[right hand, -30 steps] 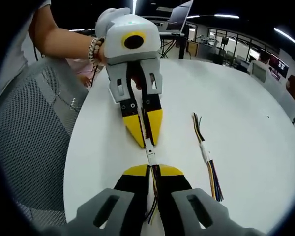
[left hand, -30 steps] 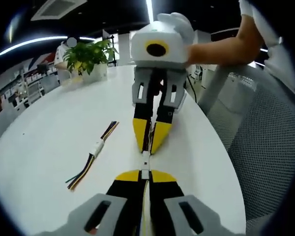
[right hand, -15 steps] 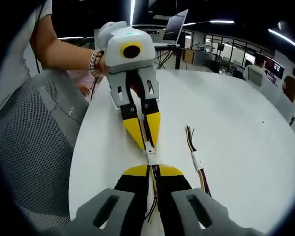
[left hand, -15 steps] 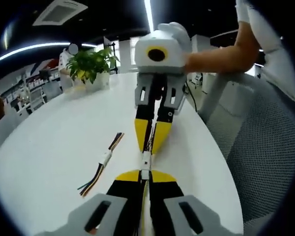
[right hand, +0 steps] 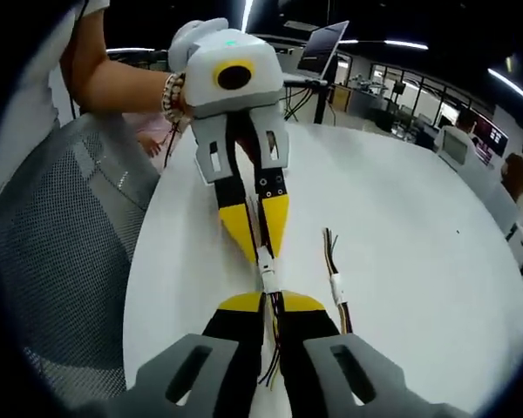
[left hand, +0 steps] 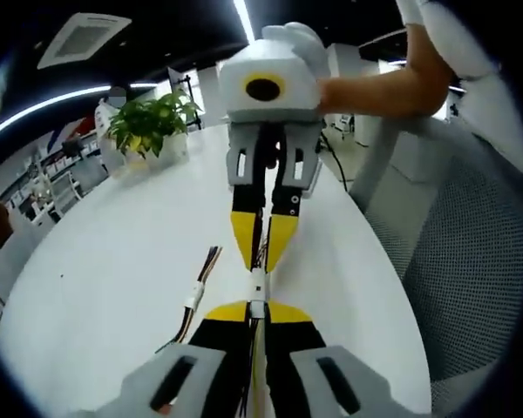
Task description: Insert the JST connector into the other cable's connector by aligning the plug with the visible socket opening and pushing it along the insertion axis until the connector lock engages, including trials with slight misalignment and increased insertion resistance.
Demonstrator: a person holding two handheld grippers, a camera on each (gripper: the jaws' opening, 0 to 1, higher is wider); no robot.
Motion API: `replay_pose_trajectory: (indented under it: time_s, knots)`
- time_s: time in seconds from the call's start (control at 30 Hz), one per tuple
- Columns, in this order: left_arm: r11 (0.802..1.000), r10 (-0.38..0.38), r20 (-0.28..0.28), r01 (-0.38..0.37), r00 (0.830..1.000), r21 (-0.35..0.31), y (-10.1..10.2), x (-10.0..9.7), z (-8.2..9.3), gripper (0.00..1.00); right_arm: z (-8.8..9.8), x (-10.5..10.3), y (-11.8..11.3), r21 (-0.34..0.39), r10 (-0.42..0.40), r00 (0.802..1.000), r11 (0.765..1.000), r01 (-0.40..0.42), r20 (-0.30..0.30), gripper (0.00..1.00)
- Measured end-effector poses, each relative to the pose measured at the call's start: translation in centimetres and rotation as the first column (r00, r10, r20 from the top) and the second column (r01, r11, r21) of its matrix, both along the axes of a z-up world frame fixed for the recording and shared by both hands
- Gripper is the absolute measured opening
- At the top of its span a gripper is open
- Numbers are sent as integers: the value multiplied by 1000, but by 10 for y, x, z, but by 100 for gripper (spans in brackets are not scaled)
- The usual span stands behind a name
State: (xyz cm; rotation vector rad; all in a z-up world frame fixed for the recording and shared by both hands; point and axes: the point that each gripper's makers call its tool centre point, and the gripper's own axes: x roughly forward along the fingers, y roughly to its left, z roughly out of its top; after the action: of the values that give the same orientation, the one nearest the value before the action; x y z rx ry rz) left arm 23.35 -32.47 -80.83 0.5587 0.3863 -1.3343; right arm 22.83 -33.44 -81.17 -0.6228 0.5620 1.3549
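Both claws met tip to tip above the worktop (left hand: 96, 287), near its edge by the mesh chair (left hand: 471, 261). Left claw (left hand: 255, 312) was clamped on its cable, right claw (right hand: 268, 302) likewise — the white plug (left hand: 257, 280) and socket (right hand: 266, 270) bridged the gap, touching in line. Whether the lock had caught couldn't be told; seating probably remained. A spare joined cable (right hand: 336, 287) lay beside them on the worktop.

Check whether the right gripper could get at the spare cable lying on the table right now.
Probably not yet: the right gripper is shut on its own cable, though the spare cable lies unobstructed on the table beside it.
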Motion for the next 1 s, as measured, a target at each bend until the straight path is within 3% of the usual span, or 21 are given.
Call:
replay_pose_trajectory:
  time_s: [0.47, 0.6, 0.73, 1.0]
  knots:
    - [1000, 10, -36, -10, 999, 1, -1, 4, -7, 0, -4, 3, 2, -26, 11, 1000, 1000, -11, 9, 2]
    - [999, 22, -67, -19, 998, 42, 4, 4, -23, 0, -18, 4, 1, -35, 9, 1000, 999, -10, -16, 0]
    - [999, 20, -93, -16, 995, 43, 2, 3, -33, 0, -26, 5, 1, -36, -1, 999, 999, 0, -39, 0]
    - [999, 31, -107, -27, 994, 34, 3, 5, -36, 0, -31, 0, 0, -48, 5, 998, 999, -7, -58, 0]
